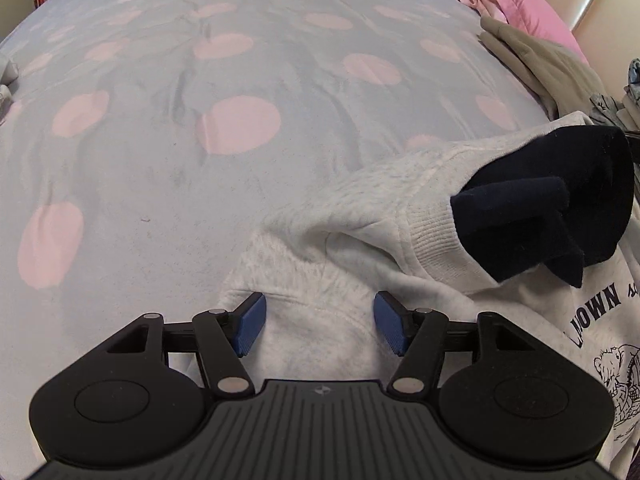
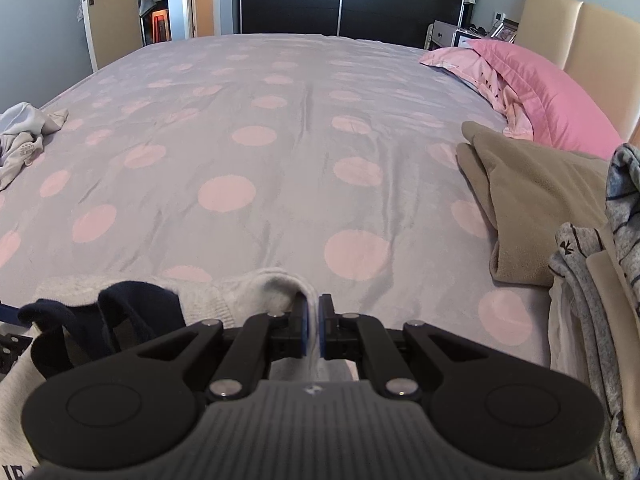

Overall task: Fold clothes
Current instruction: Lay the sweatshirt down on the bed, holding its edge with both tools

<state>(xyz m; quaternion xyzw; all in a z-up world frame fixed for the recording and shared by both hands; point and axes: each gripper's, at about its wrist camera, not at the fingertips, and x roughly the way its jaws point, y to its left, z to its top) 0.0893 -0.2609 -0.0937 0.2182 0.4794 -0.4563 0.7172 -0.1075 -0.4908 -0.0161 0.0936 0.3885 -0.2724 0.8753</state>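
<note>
Left wrist view: left tool spread wide, hovering over a cream sweatshirt with dark navy lining, lying on the polka-dot bed. Right wrist view: right tool clamped tight on a fold of that sweatshirt.

The print on the sweatshirt is being cut off by the picture's edge to the right of the left gripper, so only part of the lettering is being shown. A fold of it is being hidden between the pads of the right gripper. The stacked clothes far right of that gripper are being cropped. The crumpled garment far left is being cropped too.
</note>
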